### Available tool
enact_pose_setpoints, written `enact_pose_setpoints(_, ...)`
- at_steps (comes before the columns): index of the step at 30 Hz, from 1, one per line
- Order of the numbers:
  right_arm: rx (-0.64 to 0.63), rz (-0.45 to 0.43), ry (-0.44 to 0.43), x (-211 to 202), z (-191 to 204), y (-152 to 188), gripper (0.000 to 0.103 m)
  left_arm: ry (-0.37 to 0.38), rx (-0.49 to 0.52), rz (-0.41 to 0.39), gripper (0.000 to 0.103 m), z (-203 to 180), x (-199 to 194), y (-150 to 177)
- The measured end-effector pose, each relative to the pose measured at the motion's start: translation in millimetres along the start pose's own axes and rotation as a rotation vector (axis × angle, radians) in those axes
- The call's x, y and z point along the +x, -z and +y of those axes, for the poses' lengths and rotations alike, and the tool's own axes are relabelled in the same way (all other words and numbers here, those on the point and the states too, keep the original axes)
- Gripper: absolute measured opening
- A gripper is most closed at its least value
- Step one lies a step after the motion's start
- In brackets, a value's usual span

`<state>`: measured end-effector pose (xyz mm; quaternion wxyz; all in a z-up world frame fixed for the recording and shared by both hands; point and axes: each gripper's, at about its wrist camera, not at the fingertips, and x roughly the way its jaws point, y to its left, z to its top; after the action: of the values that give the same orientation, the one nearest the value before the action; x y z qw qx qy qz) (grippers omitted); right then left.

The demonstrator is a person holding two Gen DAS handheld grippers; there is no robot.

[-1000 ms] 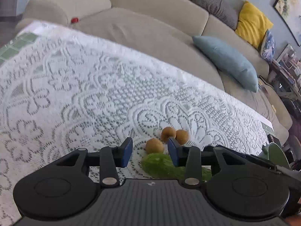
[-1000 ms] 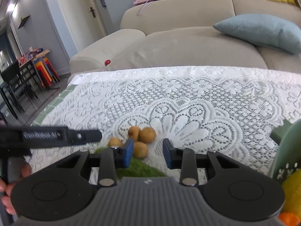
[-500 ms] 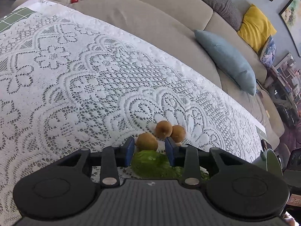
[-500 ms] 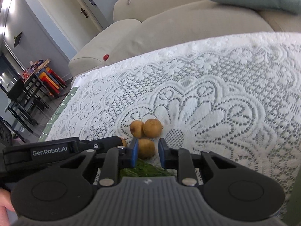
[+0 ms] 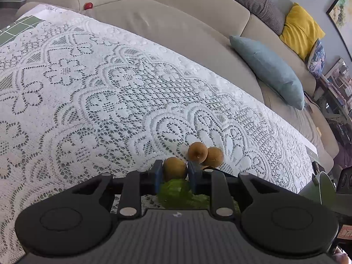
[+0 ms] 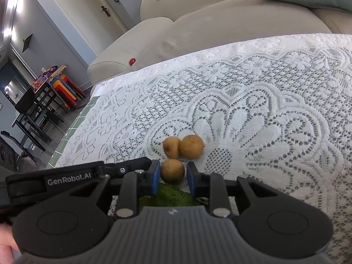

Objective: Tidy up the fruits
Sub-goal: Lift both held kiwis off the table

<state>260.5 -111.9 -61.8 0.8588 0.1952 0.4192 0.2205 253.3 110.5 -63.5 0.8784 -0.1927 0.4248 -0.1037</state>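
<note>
With left jaws shut tight on the near-left fruit [image 5: 175, 169] and right jaws shut on the near-right fruit [image 6: 172, 171], low on the lace-covered worktop [image 6: 264, 110]: risk of a round fruit squirting out on lifting, or of knocking the far pair [image 6: 191, 146] rolling.

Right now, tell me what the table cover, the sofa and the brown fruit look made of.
The table cover: white lace, probably cotton or synthetic; its openwork floral holes show it. The sofa: beige woven upholstery, matte, softly creased. The brown fruit: real-looking, with a dull tan rind, slightly speckled; possibly longan, can't confirm.
</note>
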Motion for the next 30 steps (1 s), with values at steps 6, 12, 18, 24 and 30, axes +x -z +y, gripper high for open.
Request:
enact_pose_setpoints(6, -0.008, -0.009, 0.0, -1, 1, 2, 0.021, 0.01, -0.01, 0.003, 0.028, 2, 1, 0)
enact_pose_setpoints(12, -0.007, -0.028, 0.01, -7, -1, 3, 0.02, 0.026, -0.024, -0.002, 0.028, 4, 4, 1)
enact_pose_setpoints(18, -0.061, -0.067, 0.07, -20, 2, 2, 0.02, 0.004, -0.025, -0.025, 0.028, 5, -4, 0)
enact_pose_setpoints(24, -0.066, -0.055, 0.106, -18, -3, 3, 0.021, -0.018, -0.037, -0.011, 0.028, 12, -5, -1)
enact_pose_setpoints(30, -0.042, -0.034, 0.075, -13, -8, 2, 0.024, -0.007, -0.052, -0.012, 0.028, 15, -2, -2)
